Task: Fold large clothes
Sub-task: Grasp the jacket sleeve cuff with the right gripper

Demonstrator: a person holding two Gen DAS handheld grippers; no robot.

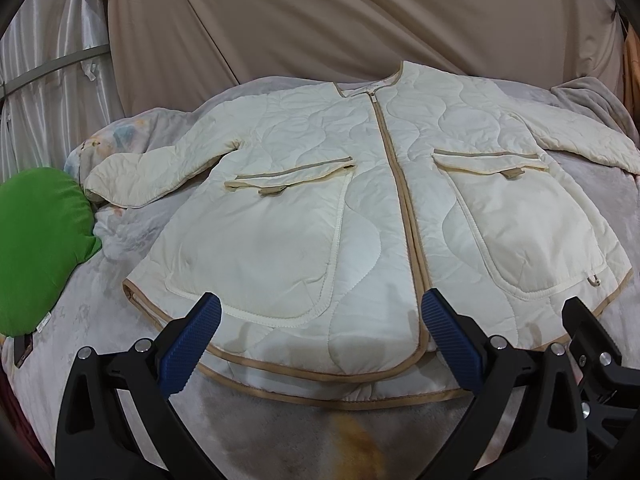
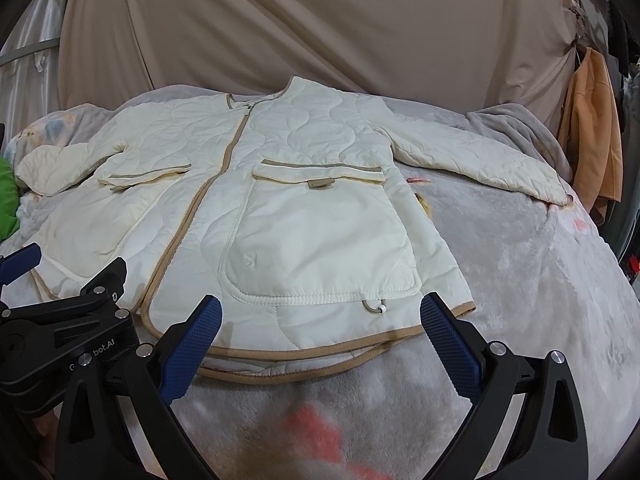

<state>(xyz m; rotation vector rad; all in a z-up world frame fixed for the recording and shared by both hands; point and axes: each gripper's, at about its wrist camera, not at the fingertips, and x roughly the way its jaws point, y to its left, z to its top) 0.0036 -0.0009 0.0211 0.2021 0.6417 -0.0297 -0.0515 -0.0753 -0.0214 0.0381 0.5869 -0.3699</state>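
A cream quilted jacket with tan trim lies flat and zipped, front up, on a grey blanket-covered bed, both sleeves spread out to the sides. It also shows in the right wrist view. My left gripper is open and empty, just above the hem left of the zipper. My right gripper is open and empty, just above the hem at the jacket's right pocket. The right gripper's body shows at the lower right of the left wrist view.
A green pillow lies at the bed's left side. A beige curtain hangs behind the bed. Orange clothing hangs at the far right. The blanket extends right of the jacket.
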